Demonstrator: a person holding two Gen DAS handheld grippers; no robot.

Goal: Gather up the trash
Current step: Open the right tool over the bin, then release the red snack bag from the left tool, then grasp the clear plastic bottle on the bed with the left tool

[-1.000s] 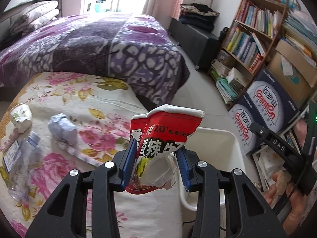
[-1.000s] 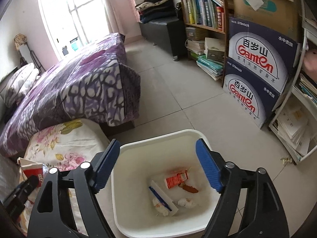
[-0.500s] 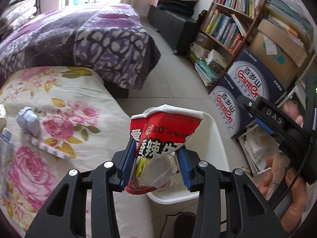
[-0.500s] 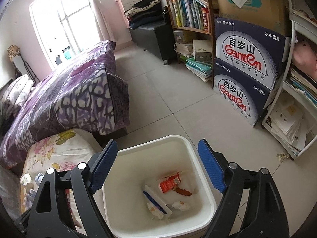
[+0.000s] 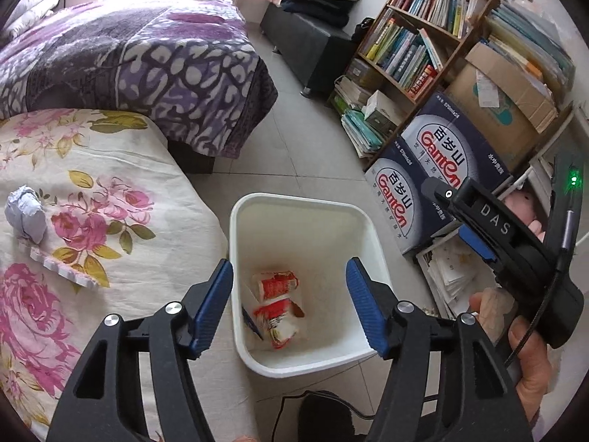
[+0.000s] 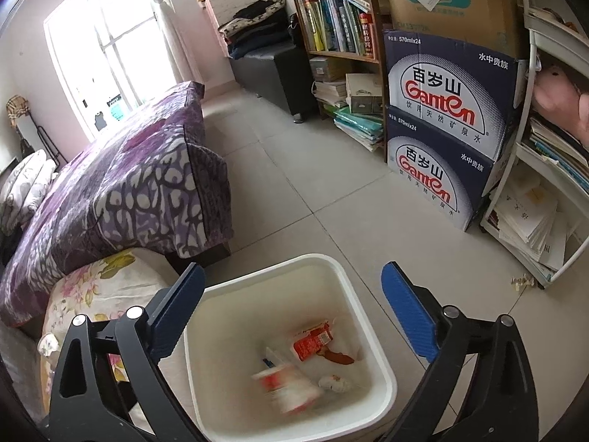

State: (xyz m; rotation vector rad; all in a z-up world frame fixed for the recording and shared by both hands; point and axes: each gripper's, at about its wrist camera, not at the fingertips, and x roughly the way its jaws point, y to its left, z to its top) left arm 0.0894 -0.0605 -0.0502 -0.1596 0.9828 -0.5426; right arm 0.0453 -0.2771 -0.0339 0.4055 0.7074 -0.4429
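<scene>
A white trash bin (image 5: 294, 200) stands on the floor beside the flowered table; it also shows in the right wrist view (image 6: 272, 269). My left gripper (image 5: 289, 307) is open and empty above the bin. The red snack bag (image 5: 276, 322) lies inside it, blurred in the right wrist view (image 6: 285, 386), beside another red wrapper (image 5: 274, 283) and scraps. My right gripper (image 6: 291, 311) is open and empty over the bin; its body shows in the left wrist view (image 5: 515, 246). A crumpled grey paper ball (image 5: 25, 217) and a white strip (image 5: 60, 267) lie on the table.
The flowered tablecloth (image 5: 92, 199) covers the table left of the bin. A purple bed (image 5: 129, 55) lies behind. Ganten boxes (image 5: 423, 184), a bookshelf (image 5: 412, 48) and a white rack (image 6: 533, 191) line the right side. A paper scrap (image 6: 522, 280) lies on the floor.
My left gripper moved right over the bin and opened; the red snack bag dropped out of it into the bin. My right gripper stayed open above the bin.
</scene>
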